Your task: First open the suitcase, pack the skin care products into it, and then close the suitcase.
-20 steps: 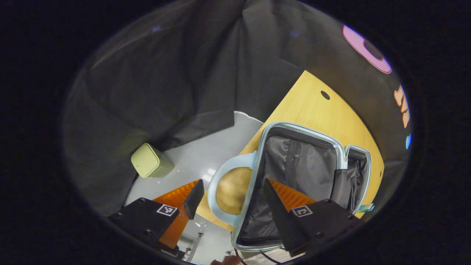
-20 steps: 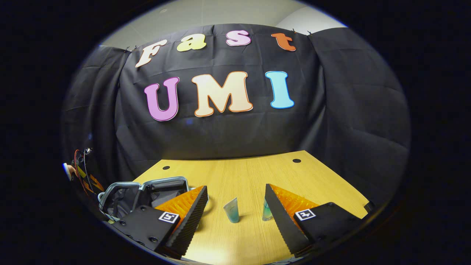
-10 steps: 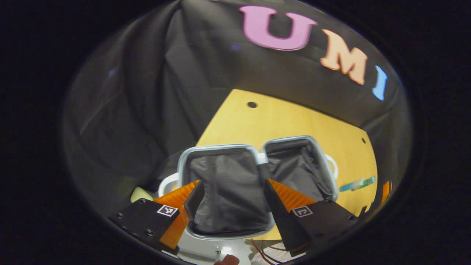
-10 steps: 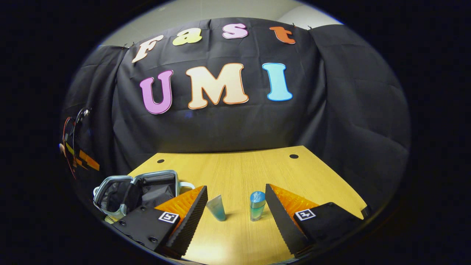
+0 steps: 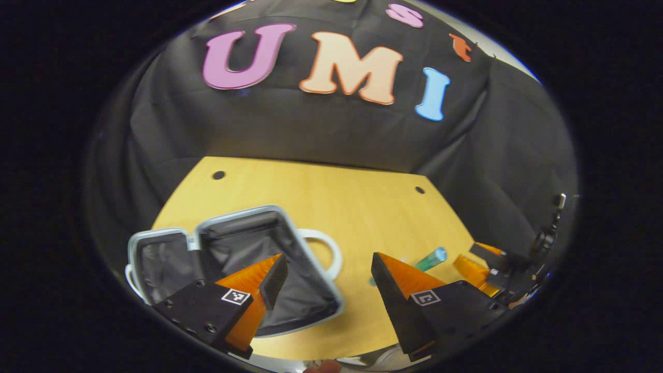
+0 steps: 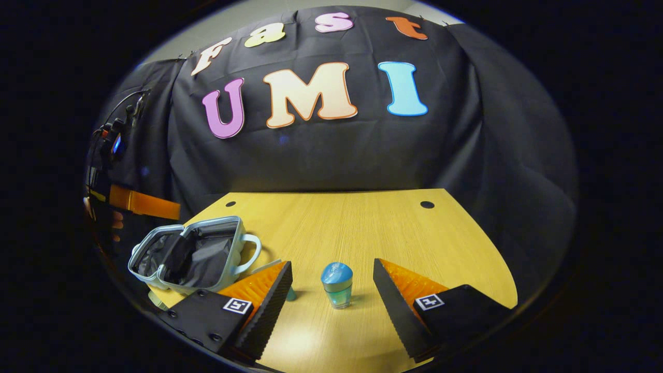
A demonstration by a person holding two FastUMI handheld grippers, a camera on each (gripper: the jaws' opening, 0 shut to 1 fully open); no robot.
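A small pale-blue hard-shell suitcase (image 6: 189, 254) with a dark fabric lining lies opened flat near the left edge of a light wooden table (image 6: 362, 228), its white loop handle pointing toward the table's middle. The right gripper (image 6: 331, 292) hovers low over the table with its jaws spread wide and nothing between them; a short, upright skin care bottle with a rounded blue cap (image 6: 336, 284) stands on the table just ahead, framed by the gap. A second teal item peeks out beside the left finger, too hidden to identify. The left gripper (image 5: 323, 280) hangs above the suitcase's near corner, its jaws also spread and empty; a slim teal tube (image 5: 430, 259) shows past its right finger. The bottle looks light and top-heavy, so an off-centre closing finger could tip or roll it.
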